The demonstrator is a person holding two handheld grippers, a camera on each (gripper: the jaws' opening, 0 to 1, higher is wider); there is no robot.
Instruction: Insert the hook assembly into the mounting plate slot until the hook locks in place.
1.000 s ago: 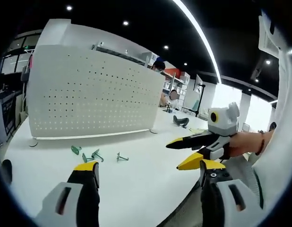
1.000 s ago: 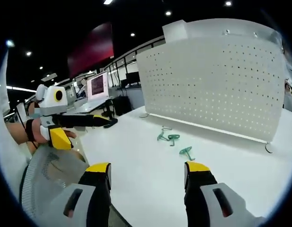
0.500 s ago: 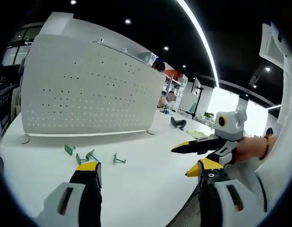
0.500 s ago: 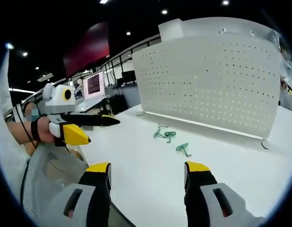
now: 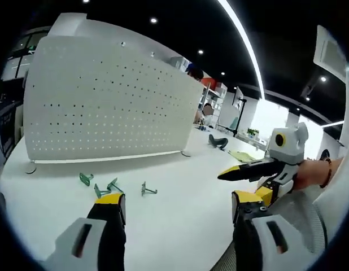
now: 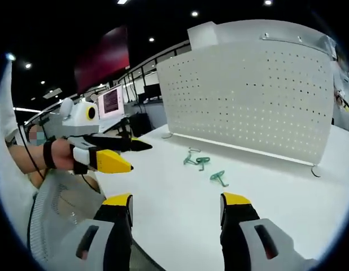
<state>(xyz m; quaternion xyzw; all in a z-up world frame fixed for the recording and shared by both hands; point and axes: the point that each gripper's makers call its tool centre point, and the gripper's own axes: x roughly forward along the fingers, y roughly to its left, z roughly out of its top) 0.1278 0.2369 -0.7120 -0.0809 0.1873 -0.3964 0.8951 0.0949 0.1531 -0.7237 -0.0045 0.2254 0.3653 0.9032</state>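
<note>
In the left gripper view the left gripper (image 5: pixel 177 209) has its two yellow-tipped fingers (image 5: pixel 109 203) wide apart, with nothing between them; they hang over the near part of the white desk (image 5: pixel 180 186). Just beyond the left finger lie the green hooks (image 5: pixel 104 188), a small loose group flat on the desk, and a grey-green one (image 5: pixel 147 190) a little apart to the right; their long axes run roughly along the desk, parallel to the plate behind, but the exact direction of each is too small to tell. The right gripper (image 5: pixel 251 175) comes in from the right, held by a hand (image 5: pixel 313 172); its fingers are spread, the upper dark one pointing left, and they hold nothing. Farther back stands the white perforated mounting plate (image 5: pixel 107 107), upright on small feet, well beyond the hooks.

In the right gripper view the right gripper (image 6: pixel 177 206) is likewise wide open and empty over the desk (image 6: pixel 174 197); the hooks (image 6: pixel 200 162) lie ahead of the fingers, between them and the mounting plate (image 6: pixel 248 96), none touching it; the left gripper (image 6: pixel 121 155) shows at the left, open, with a monitor (image 6: pixel 110 101) far behind.
</note>
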